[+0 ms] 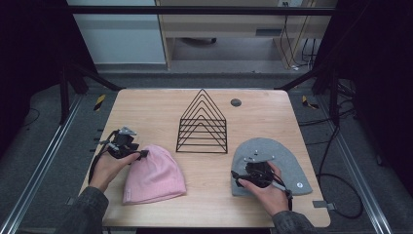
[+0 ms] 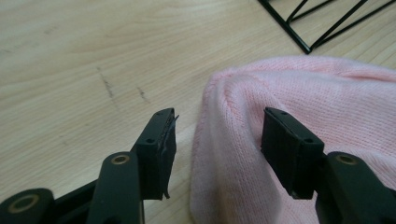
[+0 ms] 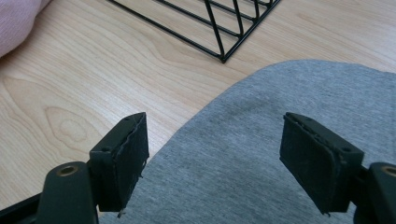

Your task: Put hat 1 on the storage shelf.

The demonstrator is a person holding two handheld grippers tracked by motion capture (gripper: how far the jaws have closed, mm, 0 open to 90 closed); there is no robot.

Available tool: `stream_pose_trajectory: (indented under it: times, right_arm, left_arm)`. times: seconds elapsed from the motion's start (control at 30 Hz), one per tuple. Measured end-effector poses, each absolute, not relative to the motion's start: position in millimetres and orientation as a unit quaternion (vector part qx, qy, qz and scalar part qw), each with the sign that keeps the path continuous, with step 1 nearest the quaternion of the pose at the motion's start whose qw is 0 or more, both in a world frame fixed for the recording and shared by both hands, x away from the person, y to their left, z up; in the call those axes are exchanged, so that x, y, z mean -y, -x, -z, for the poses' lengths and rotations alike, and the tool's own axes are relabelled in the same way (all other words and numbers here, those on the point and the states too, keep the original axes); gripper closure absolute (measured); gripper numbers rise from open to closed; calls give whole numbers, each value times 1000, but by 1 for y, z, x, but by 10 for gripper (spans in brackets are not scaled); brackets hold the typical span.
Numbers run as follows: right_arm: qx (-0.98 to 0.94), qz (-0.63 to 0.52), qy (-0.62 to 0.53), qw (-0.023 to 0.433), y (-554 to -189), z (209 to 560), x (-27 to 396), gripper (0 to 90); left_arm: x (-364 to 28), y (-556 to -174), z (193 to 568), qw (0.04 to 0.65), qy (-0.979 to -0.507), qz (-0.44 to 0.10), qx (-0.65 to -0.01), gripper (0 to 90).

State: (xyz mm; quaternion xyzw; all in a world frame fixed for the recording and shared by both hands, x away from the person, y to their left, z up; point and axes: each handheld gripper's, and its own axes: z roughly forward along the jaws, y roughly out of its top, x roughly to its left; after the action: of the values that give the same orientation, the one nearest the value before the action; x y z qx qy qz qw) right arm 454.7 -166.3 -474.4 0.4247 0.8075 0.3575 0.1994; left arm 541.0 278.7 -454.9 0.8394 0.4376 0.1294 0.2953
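So we've got the table [image 1: 146,105] with a black wire rack [image 1: 202,124] standing mid-table, and two beanies lying flat on our side of it, one either side of the rack: pink hat [image 1: 155,174] on the left, grey hat [image 1: 270,163] on the right.

The part that matters for the next move: each hat sits right under its own hand, so no crossing over needed. The left gripper [image 1: 127,145] is at the pink hat's upper-left edge, and the hat's length runs away from it toward the near right. In the left gripper view the jaws straddle the raised knit edge of the pink hat [image 2: 280,140], one pad out over bare wood, the other over the fabric. They're half spread and not pinching yet, there's still a gap on both sides.

The right gripper [image 1: 258,173] hovers on top of the grey hat [image 3: 261,149], jaws spread wide, nothing between the pads but flat fabric below.

Our guess is the left one grabs first, since it's already lined up on a fold, and the rack is just beyond both.
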Motion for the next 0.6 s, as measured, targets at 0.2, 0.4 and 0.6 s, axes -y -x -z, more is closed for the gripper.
stream_pose_trajectory:
  times: [0.2, 0.4, 0.6]
  right_arm:
    - [-810, -354, -422, 200, -454, 475, 165, 224]
    - [-808, -355, -426, 201, -454, 474, 165, 220]
    - [-808, -353, -425, 203, -454, 475, 166, 217]
  left_arm:
    - [-266, -544, 464, 286, -856, -95, -420, 629]
    - [-265, -534, 454, 318, -842, -105, -423, 783]
    - [-261, -516, 431, 353, -832, -129, -408, 788]
